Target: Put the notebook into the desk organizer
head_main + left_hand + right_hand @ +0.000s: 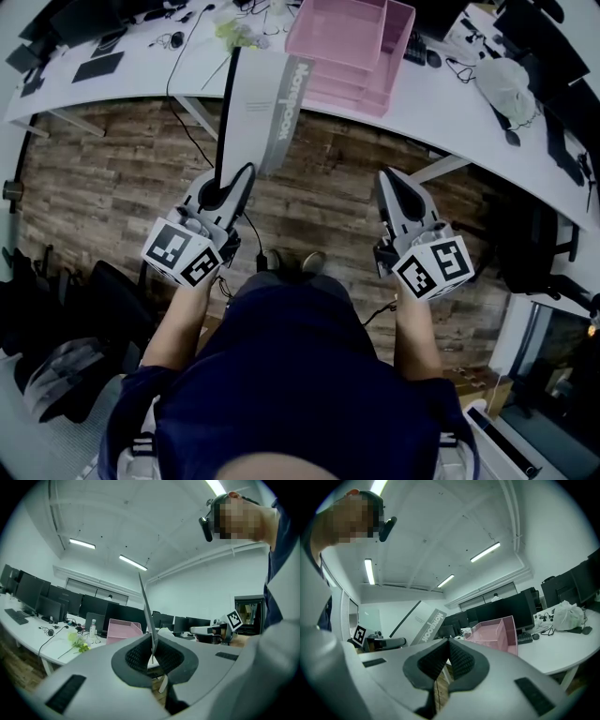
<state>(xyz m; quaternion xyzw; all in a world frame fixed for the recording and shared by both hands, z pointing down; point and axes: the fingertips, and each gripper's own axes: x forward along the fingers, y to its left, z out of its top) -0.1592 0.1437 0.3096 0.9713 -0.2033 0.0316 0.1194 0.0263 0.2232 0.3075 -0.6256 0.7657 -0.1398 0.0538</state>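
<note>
A white and grey notebook with a black spine is held upright over the wooden floor, my left gripper shut on its lower edge. In the left gripper view the notebook shows edge-on, rising from the closed pads of that gripper. A pink desk organizer stands on the white desk, just beyond the notebook's top. My right gripper hangs to the right, shut with nothing in it. Its own view shows the jaws closed, with the notebook at left and the organizer ahead.
The curved desk carries a green plant, cables, a keyboard, a white plastic bag and dark monitors. Desk legs stand on the wooden floor. A dark chair is at the lower left.
</note>
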